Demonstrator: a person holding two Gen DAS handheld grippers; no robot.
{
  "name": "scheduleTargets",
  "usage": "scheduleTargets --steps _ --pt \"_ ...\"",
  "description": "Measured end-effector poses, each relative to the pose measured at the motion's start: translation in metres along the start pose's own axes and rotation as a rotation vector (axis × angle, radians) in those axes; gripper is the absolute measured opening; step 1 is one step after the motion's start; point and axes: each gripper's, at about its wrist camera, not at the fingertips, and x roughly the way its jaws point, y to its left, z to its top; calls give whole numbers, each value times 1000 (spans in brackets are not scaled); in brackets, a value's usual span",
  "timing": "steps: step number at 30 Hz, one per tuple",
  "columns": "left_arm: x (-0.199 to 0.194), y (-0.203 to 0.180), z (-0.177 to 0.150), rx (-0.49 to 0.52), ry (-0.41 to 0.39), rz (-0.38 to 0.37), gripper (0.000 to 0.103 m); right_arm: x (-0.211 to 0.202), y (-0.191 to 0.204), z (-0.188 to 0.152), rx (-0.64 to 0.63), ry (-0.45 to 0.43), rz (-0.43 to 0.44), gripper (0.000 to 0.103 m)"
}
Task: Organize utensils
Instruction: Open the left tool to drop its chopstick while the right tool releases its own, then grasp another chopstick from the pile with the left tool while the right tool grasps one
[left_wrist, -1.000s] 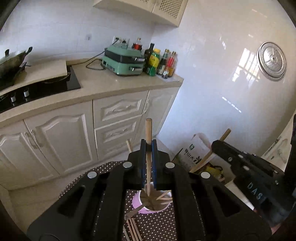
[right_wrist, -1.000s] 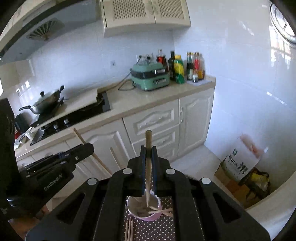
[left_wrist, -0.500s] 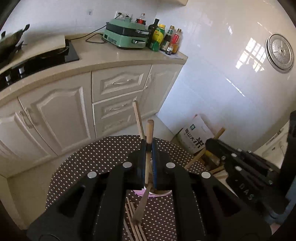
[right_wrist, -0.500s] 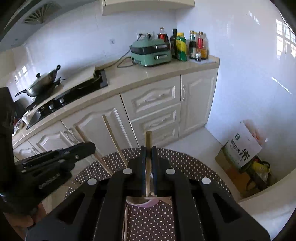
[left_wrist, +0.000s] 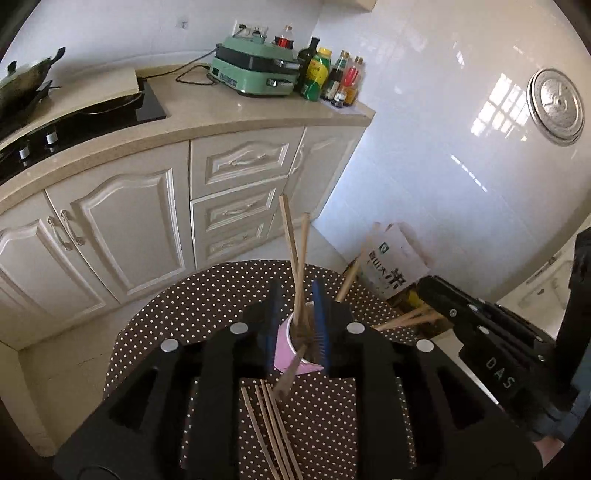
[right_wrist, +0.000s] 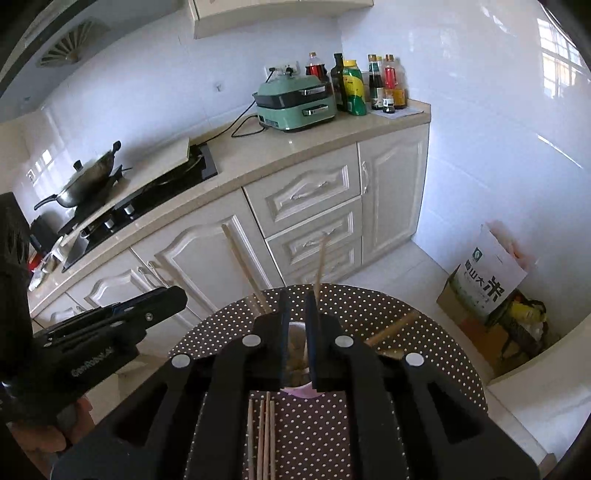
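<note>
Pink cup (left_wrist: 286, 341) half hidden behind L fingers (left_wrist: 319, 321).

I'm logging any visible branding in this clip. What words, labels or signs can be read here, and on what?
"DAS": white letters on the right gripper, seen from the left wrist.
"GenRobot.AI", roughly: faint lettering on the left gripper, seen from the right wrist.
"米": large character on the white bag on the floor; its other characters are blurred.
Bottle labels on the counter: too small to read.

A round table (left_wrist: 207, 295) covered in a brown cloth with white dots stands near the kitchen cabinets. A pink cup (left_wrist: 286, 345) holding wooden chopsticks (left_wrist: 295, 258) stands on it. Loose chopsticks (left_wrist: 271, 428) lie on the cloth nearer than the cup.
</note>
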Motion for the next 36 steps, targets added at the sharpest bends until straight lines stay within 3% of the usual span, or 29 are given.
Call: scheduleTargets --steps 5,7,18,26,36 --pt "-17 1 -9 12 0 3 31 -18 10 -8 7 -16 3 8" --pt "-26 3 -16 13 -5 8 46 -24 12 -12 9 -18 4 8" --pt "-53 21 -59 22 47 12 50 -45 24 -56 44 17 5 12" --pt "-38 37 -98 -12 157 29 51 -31 30 -99 49 127 4 19" --pt "4 46 -137 -21 307 57 53 13 26 -138 50 303 24 20"
